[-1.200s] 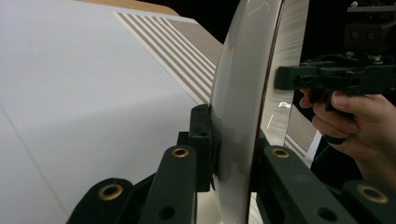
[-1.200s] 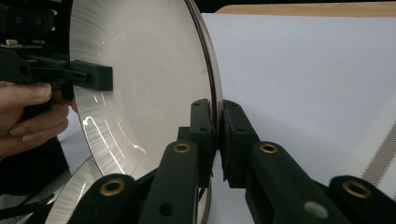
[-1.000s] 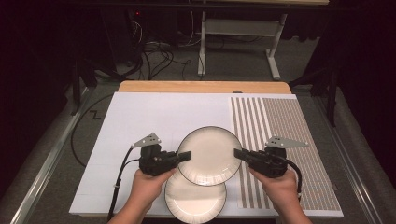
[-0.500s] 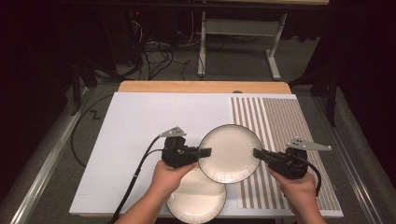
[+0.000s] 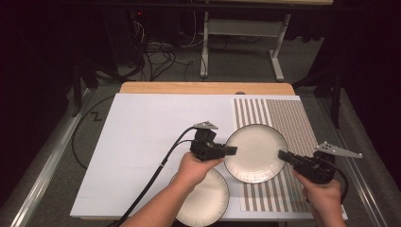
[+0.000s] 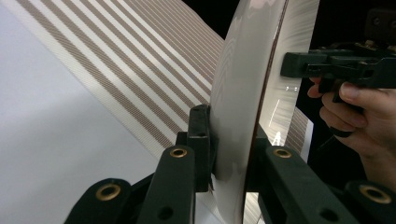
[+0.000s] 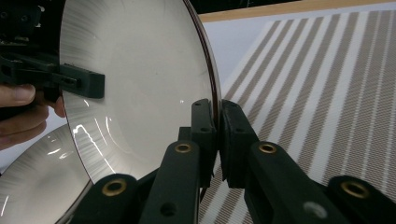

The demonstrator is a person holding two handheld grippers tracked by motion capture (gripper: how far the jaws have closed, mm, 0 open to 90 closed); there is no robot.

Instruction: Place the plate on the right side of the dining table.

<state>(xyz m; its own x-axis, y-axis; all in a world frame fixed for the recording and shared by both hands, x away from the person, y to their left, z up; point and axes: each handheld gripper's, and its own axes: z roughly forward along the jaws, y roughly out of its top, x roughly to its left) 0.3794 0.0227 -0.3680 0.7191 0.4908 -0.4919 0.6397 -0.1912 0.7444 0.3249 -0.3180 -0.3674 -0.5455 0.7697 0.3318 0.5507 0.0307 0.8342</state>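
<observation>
A white plate with a dark rim [image 5: 257,153] hangs above the table, held by its edge from both sides. My left gripper [image 5: 231,150] is shut on its left rim and my right gripper [image 5: 284,155] is shut on its right rim. In the left gripper view the plate [image 6: 243,88] stands edge-on between my left gripper's [image 6: 231,140] jaws, with the other gripper [image 6: 303,65] on its far rim. In the right gripper view my right gripper [image 7: 218,116] pinches the plate [image 7: 140,70]. A second matching plate [image 5: 204,197] lies on the table near the front edge.
A white sheet [image 5: 146,137] covers the left and middle of the table. A brown-striped mat [image 5: 288,116] lies on the right, partly under the held plate. A wooden strip [image 5: 203,88] runs along the far edge. Cables and a desk frame stand on the floor beyond.
Both hands have carried the plate to the right, from above the lower plate to over the striped mat. Both grips look unchanged.
</observation>
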